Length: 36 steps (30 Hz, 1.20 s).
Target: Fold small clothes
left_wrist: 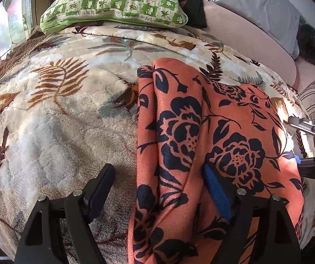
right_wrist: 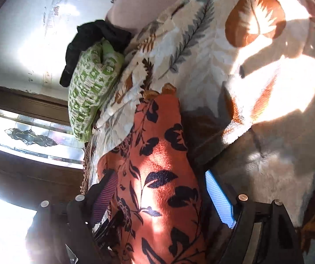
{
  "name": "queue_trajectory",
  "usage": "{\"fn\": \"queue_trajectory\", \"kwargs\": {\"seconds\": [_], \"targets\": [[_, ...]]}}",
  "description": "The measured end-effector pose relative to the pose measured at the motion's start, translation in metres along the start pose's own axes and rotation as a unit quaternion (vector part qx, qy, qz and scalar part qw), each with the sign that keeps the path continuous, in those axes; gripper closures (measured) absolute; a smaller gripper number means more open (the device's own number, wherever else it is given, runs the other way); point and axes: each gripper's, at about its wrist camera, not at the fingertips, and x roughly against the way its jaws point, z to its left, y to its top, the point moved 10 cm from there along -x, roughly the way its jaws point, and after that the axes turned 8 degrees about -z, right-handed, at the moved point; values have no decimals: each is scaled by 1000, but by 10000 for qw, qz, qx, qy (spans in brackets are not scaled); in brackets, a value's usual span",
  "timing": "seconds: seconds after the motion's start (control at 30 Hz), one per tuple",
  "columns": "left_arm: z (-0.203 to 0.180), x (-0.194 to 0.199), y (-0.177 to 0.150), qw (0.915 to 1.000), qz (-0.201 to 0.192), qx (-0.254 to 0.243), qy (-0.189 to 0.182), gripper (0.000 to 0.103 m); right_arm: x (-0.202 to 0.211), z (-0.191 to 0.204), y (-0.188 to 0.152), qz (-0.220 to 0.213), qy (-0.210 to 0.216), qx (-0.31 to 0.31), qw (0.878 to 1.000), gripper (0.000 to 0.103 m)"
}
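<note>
An orange garment with dark navy flowers [left_wrist: 201, 136] lies on a cream leaf-print blanket [left_wrist: 58, 114], folded lengthwise with a ridge down its left side. My left gripper [left_wrist: 157, 173] is open; its fingers straddle the garment's near left edge, the right finger with the blue pad [left_wrist: 215, 189] resting on the cloth. My right gripper [right_wrist: 157, 189] is open with the garment [right_wrist: 159, 176] lying between its fingers, at the garment's right edge. It also shows at the right edge of the left wrist view [left_wrist: 311, 165], held by a hand.
A green checked pillow [left_wrist: 115, 2] and a black cloth [left_wrist: 192, 4] lie at the far end of the bed. A pink cushion [left_wrist: 249, 37] and grey pillow [left_wrist: 263, 6] sit far right. A window [right_wrist: 29, 136] is on the left. Sun patches fall on the blanket [right_wrist: 278, 88].
</note>
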Motion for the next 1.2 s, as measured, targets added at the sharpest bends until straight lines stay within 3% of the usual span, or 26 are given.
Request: {"fn": "queue_trajectory", "kwargs": {"seconds": [0.03, 0.07, 0.17, 0.23, 0.27, 0.3, 0.33, 0.37, 0.4, 0.5, 0.57, 0.63, 0.7, 0.73, 0.8, 0.87, 0.9, 0.97, 1.03, 1.1, 1.2], "targets": [[0, 0, 0, 10000, -9, 1, -2, 19, -10, -2, -2, 239, 46, -52, 9997, 32], [0, 0, 0, 10000, -9, 9, -19, 19, -13, 1, -2, 261, -67, 155, 9995, 60], [0, -2, 0, 10000, -45, -20, -15, 17, 0, 26, 0, -127, -238, 884, 9957, 66], [-1, -3, -1, 10000, -47, -71, 34, 15, -15, 2, -6, 51, -832, 1067, 9908, 66], [-1, -3, 0, 10000, -49, -64, 44, 15, -23, -11, -10, 199, -899, 1009, 9906, 64], [-1, -2, 0, 10000, -30, -44, 37, 15, -20, -13, -8, 120, -648, 699, 9954, 62], [0, -1, 1, 10000, -9, -12, 10, 15, -12, -13, -6, 46, -489, 403, 9980, 50], [0, 0, 2, 10000, 8, 18, -17, 15, -2, -11, -5, -84, -441, 235, 9987, 31], [0, 4, 3, 10000, -11, 53, -34, 16, 9, -6, -5, -226, -320, 229, 9990, 24], [-4, 30, 11, 9996, -260, 78, -43, 17, 39, 8, -21, -293, -82, 408, 9987, 24], [-13, 55, 14, 9983, -476, 50, -339, 17, 51, 5, -40, -151, -68, 371, 9992, 23], [-16, 76, 13, 9969, -672, -15, -408, 17, 56, -2, -60, -1, -80, 316, 9995, 23], [-11, 73, -1, 9982, -500, 10, -334, 17, 52, -13, -83, 239, -212, 319, 9990, 23], [-6, 60, -13, 9996, -213, 15, -199, 17, 44, -20, -94, 437, -319, 376, 9978, 24], [8, 32, -43, 9993, 354, 68, -33, 17, 38, -21, -101, 457, -395, 644, 9961, 54], [12, 35, -43, 9998, 122, 43, -124, 16, 48, -3, -99, 280, -422, 921, 9945, 66], [12, 36, -42, 9999, 121, 18, -58, 16, 54, 9, -99, 149, -548, 1251, 9905, 67], [11, 34, -43, 9998, 168, 80, -43, 16, 52, 12, -105, 146, -921, 1763, 9799, 67], [10, 36, -42, 9997, 193, 122, -83, 17, 31, -20, -113, 548, -1247, 1539, 9787, 55], [14, 45, -40, 9994, 134, 245, -191, 18, 41, -19, -108, 315, -790, 1049, 9908, 43], [19, 63, -25, 9979, -94, 501, -411, 18, 68, -9, -93, -182, -1079, 1295, 9855, 36]]}}
